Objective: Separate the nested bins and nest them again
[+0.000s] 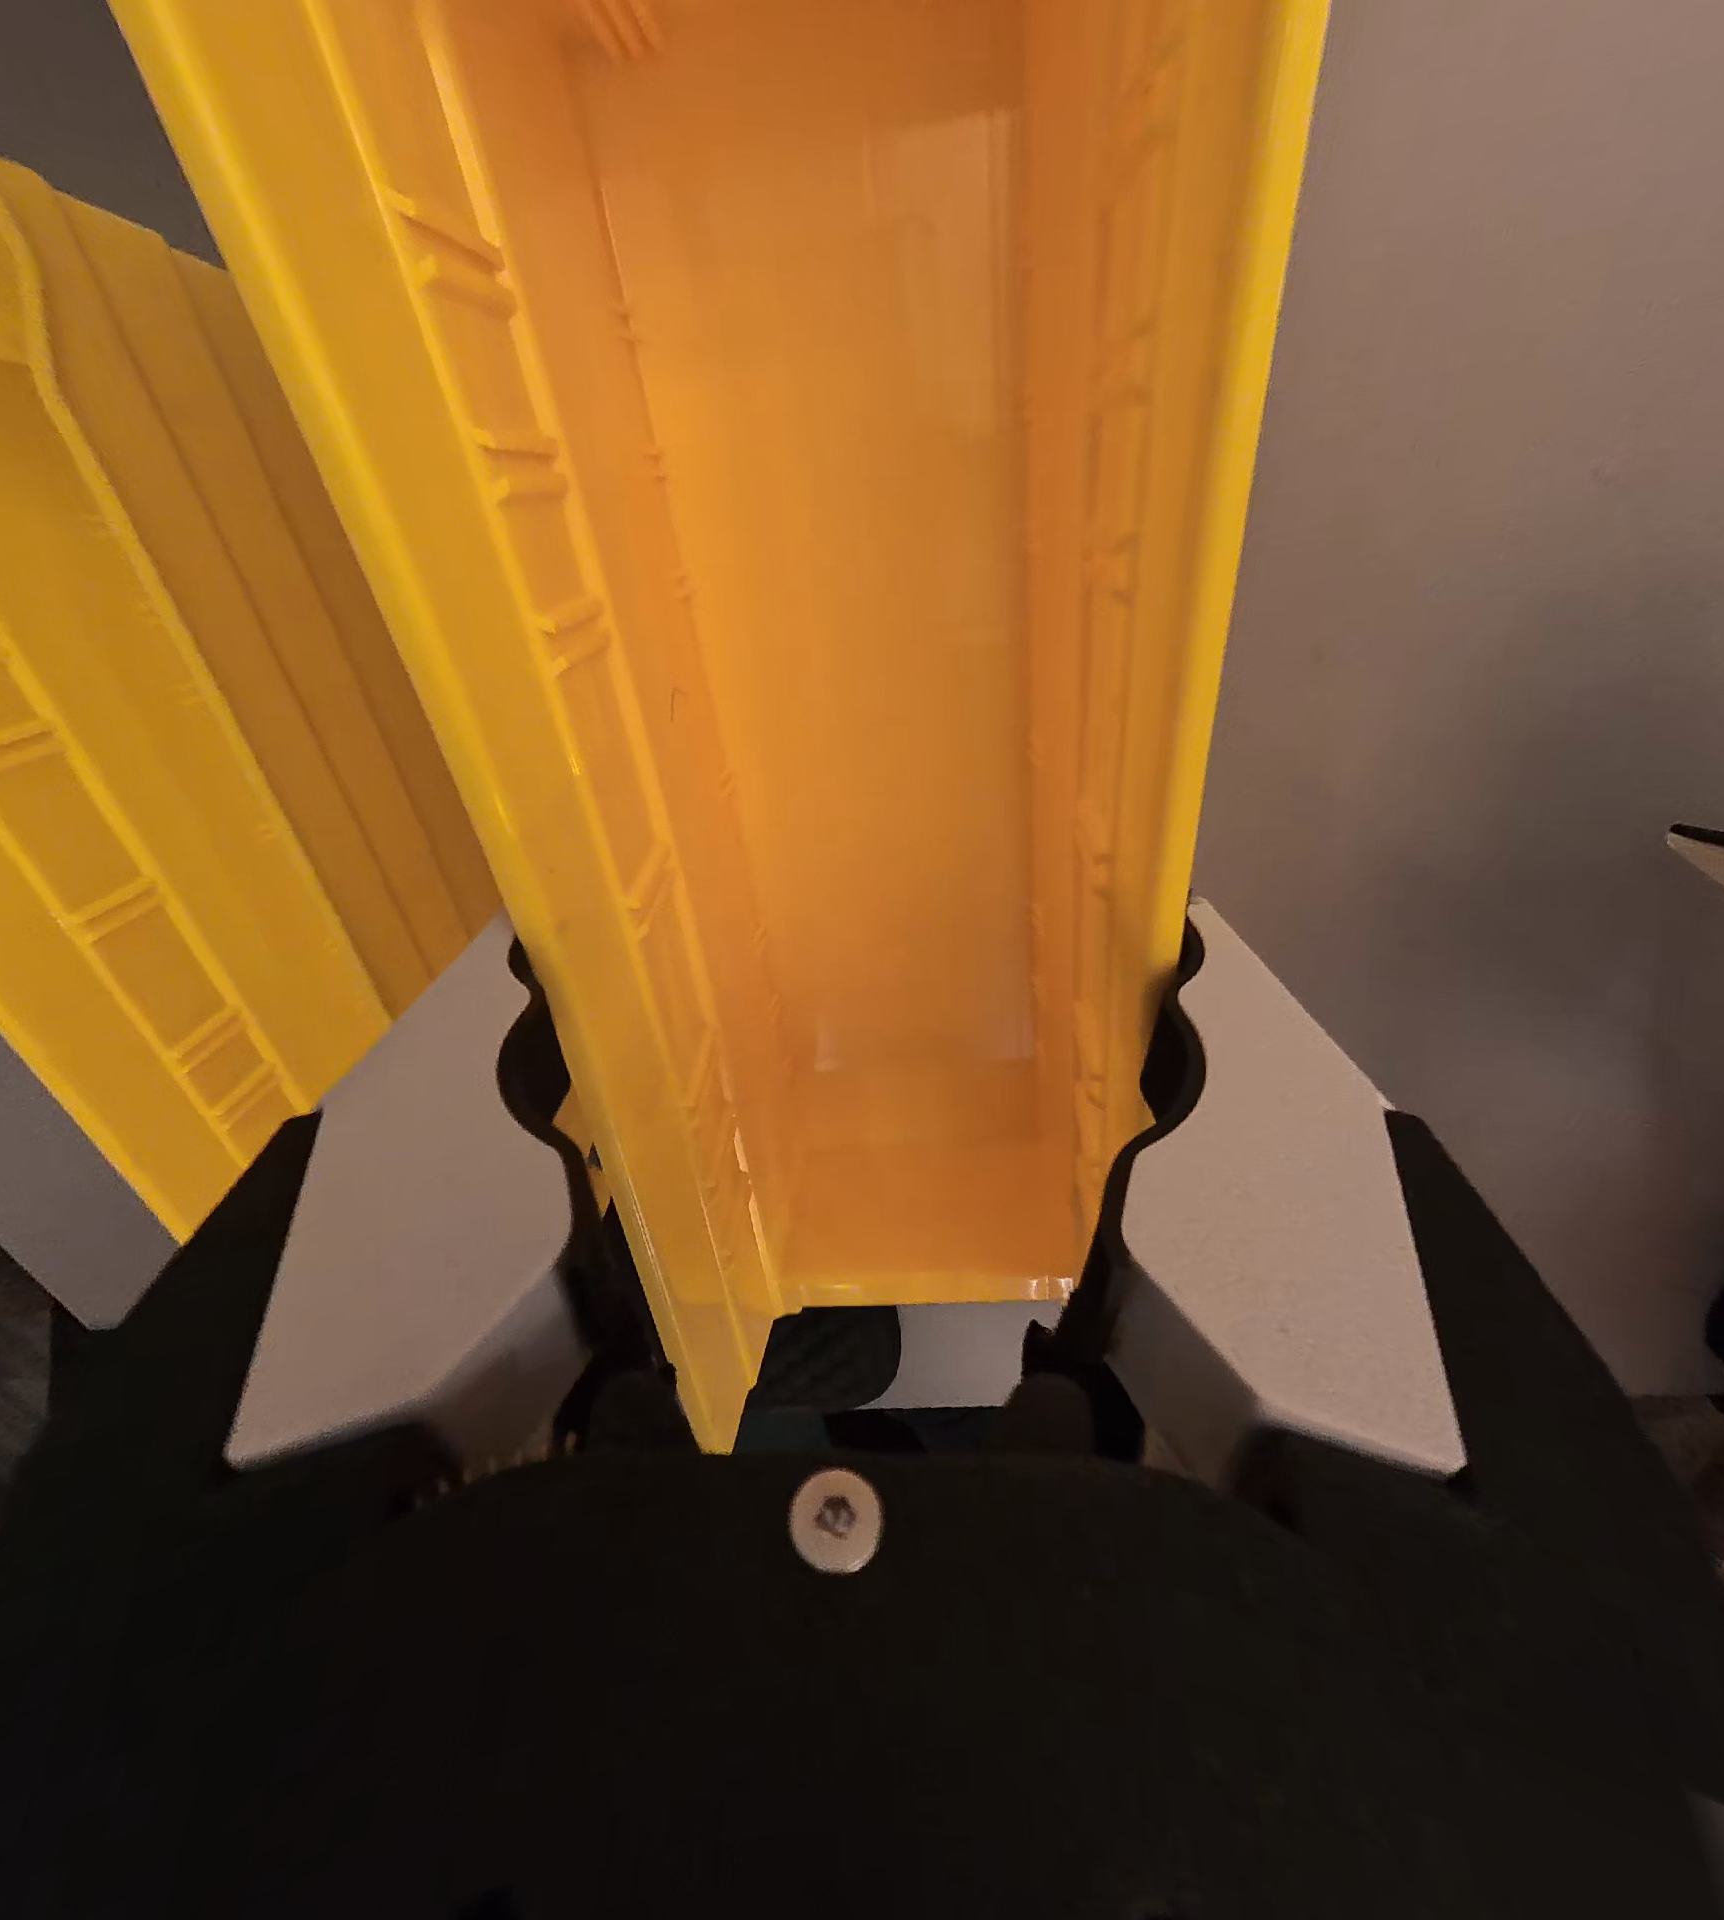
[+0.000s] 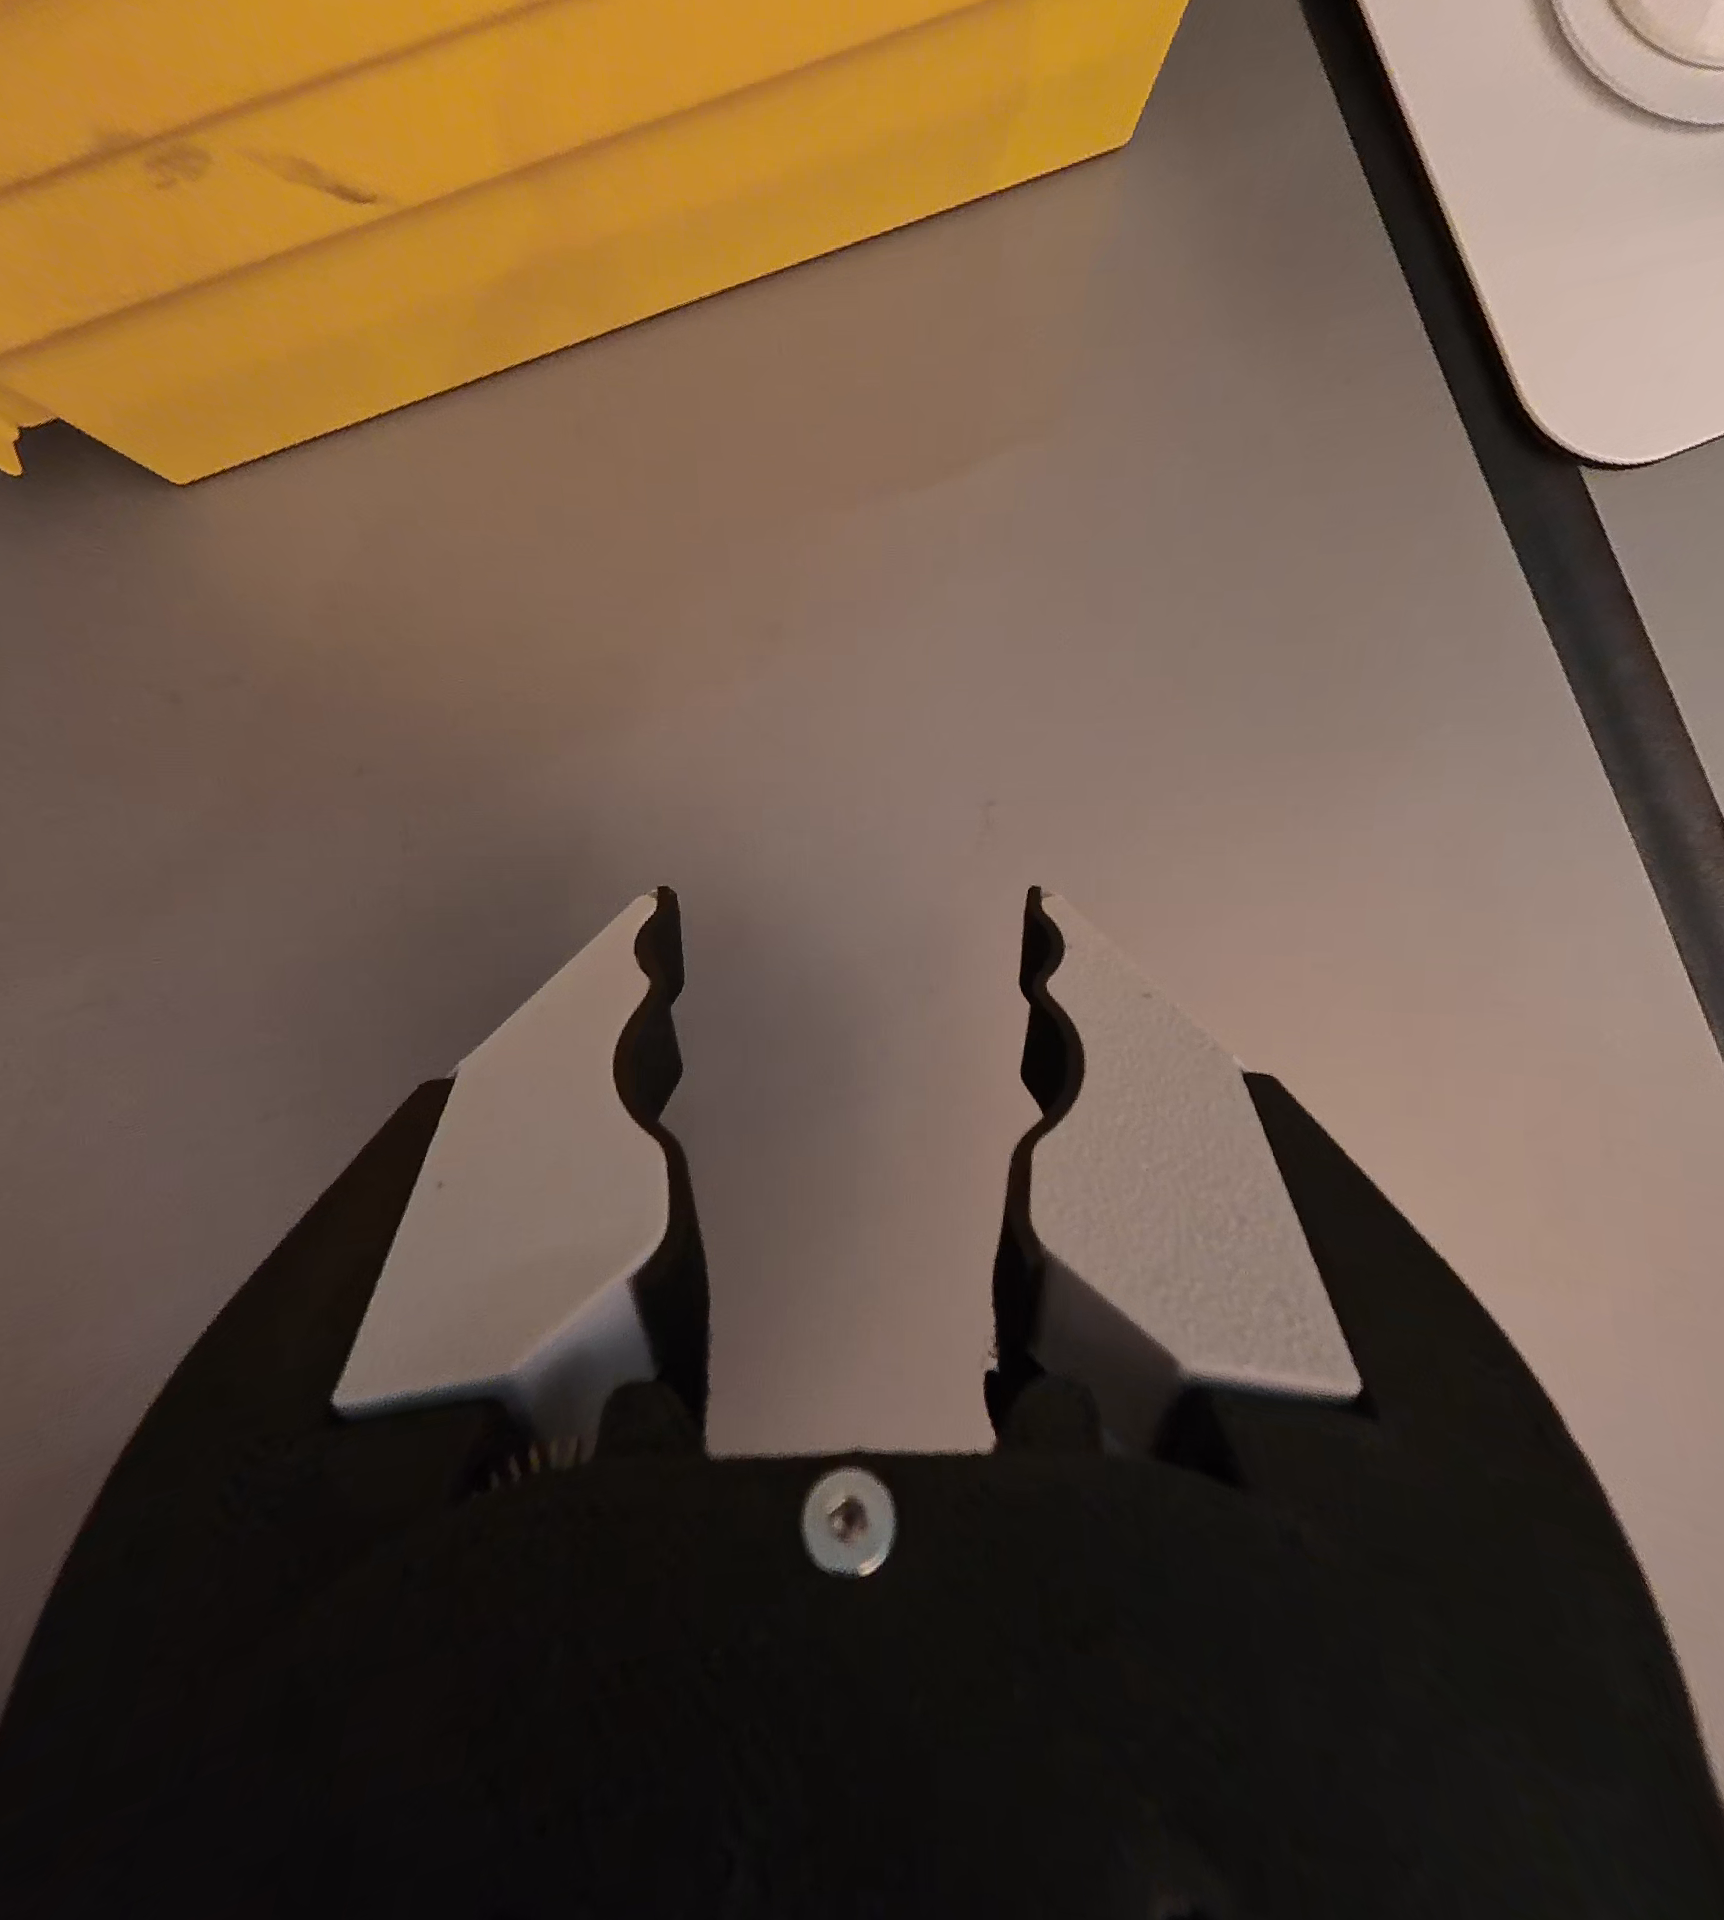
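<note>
Left gripper (image 1: 853, 1029): jaws spread wide around the near end of a long yellow bin (image 1: 868, 623); both black wavy pads (image 1: 1164, 1049) sit against its outer side walls, so I judge it gripped across its width.
Held bin: open side faces the camera, orange-lit interior bare; it runs away from the gripper over the grey table (image 1: 1512, 520).
Second bin (image 1: 89, 675): yellow, just left of the held one, ribbed rim showing, apparently apart from it. The right wrist view shows a yellow bin (image 2: 484, 208) resting on the table.
Right gripper (image 2: 853, 997): fingers partly open, nothing between them, poised above bare table, well clear of the bin.
Other items: white flat object (image 2: 1616, 208) beyond the table's dark edge.
Stage, as judged: bins separated; re-nesting not yet done.
Risk 1: a long bin held at one end only; its far end may droop or swing and twist in the pads.
Risk 2: the thin walls may flex inward under the squeeze and slip free.
Risk 3: entering the second bin at an angle could jam rim on rim, or shove the unsteadied bin along the table.
</note>
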The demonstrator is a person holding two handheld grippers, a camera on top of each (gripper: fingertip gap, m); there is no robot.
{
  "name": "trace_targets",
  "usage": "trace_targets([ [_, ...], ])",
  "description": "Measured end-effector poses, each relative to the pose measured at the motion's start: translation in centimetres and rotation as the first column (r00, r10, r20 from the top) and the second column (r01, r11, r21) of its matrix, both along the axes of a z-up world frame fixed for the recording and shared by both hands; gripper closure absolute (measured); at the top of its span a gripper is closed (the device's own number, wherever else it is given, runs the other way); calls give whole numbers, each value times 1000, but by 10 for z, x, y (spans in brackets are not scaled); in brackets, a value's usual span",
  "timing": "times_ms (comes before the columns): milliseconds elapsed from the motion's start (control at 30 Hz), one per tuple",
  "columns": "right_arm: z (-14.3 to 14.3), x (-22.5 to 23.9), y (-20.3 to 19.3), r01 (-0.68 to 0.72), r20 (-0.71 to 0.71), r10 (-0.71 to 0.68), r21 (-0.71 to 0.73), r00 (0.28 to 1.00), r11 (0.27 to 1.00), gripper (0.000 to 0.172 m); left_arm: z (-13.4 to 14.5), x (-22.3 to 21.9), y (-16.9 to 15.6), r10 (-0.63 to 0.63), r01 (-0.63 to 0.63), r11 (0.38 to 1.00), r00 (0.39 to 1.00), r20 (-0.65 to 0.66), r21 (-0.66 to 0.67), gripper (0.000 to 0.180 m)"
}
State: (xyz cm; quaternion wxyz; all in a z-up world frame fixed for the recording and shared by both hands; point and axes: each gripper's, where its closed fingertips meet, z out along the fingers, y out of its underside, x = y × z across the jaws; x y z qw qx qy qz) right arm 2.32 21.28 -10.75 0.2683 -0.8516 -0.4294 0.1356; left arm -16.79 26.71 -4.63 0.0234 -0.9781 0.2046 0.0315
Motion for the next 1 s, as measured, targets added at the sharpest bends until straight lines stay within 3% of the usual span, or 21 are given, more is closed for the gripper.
trace_targets([
  [233, 2, 1, 0, -1, -5, 1, 1, 1000, 1000, 105, 19, 2, 5, 9, -10, 999, 1000, 28, 37, 65],
  [467, 12, 17, -1, 33, -13, -33, 8, 999, 999, 105, 67, 8, 2, -9, 10, 995, 1000, -8, 97, 63],
  [733, 40, 73, -7, 161, -95, -159, 13, 983, 987, 105, 111, 76, -34, -152, 143, 979, 987, 54, 145, 61],
  [833, 38, 106, -21, 214, -88, -217, -40, 972, 976, 105, 106, 104, -49, -197, 183, 972, 977, 86, 149, 61],
  [1000, 40, 168, -45, 374, -130, -387, -119, 913, 920, 111, 64, 136, -65, -200, 180, 974, 970, 140, 139, 63],
])
